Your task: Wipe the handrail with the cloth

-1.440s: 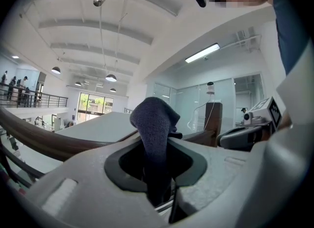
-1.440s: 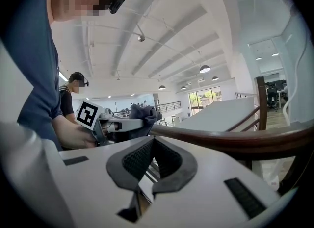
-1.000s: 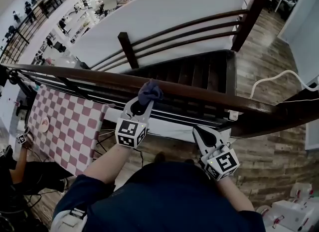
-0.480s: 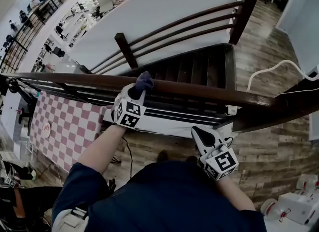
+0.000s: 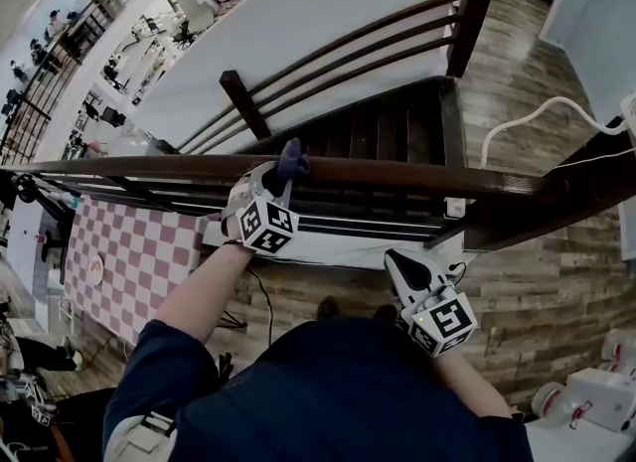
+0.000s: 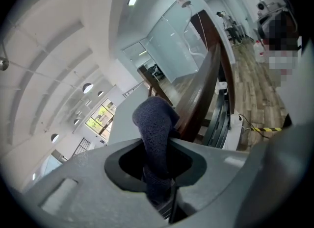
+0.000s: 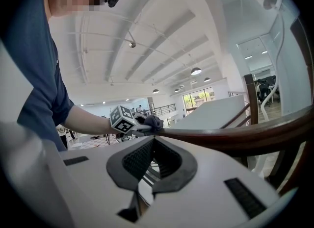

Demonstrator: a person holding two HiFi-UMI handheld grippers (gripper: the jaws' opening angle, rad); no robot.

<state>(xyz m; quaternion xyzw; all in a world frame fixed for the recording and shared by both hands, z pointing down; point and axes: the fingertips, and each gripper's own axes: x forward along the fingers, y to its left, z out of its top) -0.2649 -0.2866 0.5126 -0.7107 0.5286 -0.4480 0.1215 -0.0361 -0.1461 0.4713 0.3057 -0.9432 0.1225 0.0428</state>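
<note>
Cloth point(image 5: 291, 158), one; handrail point(image 5: 397, 173), one.

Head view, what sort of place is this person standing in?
Probably an upper landing in an open-plan office or workshop building: a wooden handrail runs along the edge, a staircase descends beyond it, and desks and chairs sit on a floor far below.
</note>
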